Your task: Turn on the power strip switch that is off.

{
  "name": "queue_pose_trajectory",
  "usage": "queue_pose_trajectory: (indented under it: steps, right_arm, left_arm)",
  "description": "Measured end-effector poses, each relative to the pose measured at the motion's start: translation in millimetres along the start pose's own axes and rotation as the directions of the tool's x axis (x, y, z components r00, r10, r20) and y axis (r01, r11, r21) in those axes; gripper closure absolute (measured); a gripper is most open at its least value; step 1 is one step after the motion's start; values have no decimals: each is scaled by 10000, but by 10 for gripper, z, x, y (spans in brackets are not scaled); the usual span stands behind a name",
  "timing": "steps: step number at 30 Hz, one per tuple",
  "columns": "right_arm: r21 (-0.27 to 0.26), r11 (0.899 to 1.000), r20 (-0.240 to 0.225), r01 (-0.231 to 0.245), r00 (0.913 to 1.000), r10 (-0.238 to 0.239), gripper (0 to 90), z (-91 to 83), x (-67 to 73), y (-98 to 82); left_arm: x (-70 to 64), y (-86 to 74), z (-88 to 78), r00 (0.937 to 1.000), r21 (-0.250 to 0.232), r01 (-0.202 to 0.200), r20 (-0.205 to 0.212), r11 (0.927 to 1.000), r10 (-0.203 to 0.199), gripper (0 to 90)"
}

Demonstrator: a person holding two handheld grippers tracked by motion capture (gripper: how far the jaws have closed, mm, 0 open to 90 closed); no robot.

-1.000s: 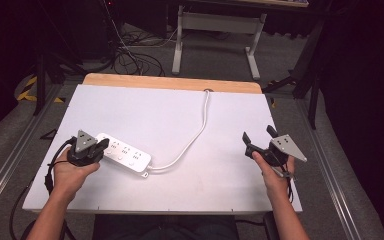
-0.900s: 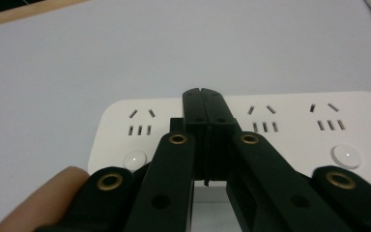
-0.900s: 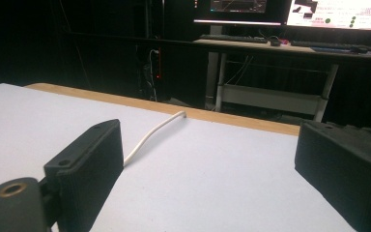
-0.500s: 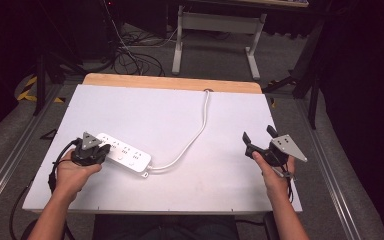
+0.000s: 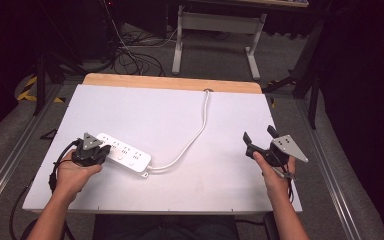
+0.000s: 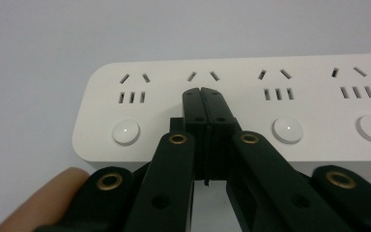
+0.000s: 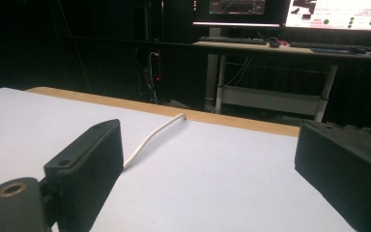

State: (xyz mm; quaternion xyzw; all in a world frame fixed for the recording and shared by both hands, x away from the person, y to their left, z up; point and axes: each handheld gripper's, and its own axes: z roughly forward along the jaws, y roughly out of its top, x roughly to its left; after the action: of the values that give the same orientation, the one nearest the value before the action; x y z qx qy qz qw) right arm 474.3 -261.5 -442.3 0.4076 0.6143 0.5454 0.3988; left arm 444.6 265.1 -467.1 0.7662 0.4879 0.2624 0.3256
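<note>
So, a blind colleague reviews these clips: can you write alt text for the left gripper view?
The left gripper, jaws shut, presses its tip on a white power strip between two round buttons, on a white table.

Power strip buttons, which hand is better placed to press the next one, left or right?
Left. The left gripper, jaws shut, has its tips on the power strip between two round buttons. The right gripper, jaws open, hangs over bare table well away from the strip.
</note>
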Motion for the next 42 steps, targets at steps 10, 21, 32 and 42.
queue_pose_trajectory:
  steps: [10, 21, 32, 42]
  right_arm:
    - [-53, 10000, 14, -14, 10000, 14, 106, -10, -1, 6]
    - [-73, 10000, -15, -62, 10000, 62, 106, -18, 5, 11]
    - [-69, 10000, -21, -37, 10000, 37, 106, -21, 6, 10]
    - [-21, 10000, 4, -25, 10000, 25, 107, -24, 10, 7]
  left_arm:
    - [-12, 9, 24, 9998, 128, 174, -115, 9998, -172, 900]
    - [-4, 9, 30, 9993, 204, 386, 7, 9990, -386, 900]
    - [-22, 42, 55, 9990, 352, 395, 203, 9986, -403, 900]
    - [-22, 46, 55, 9992, 387, 334, 186, 9987, -342, 900]
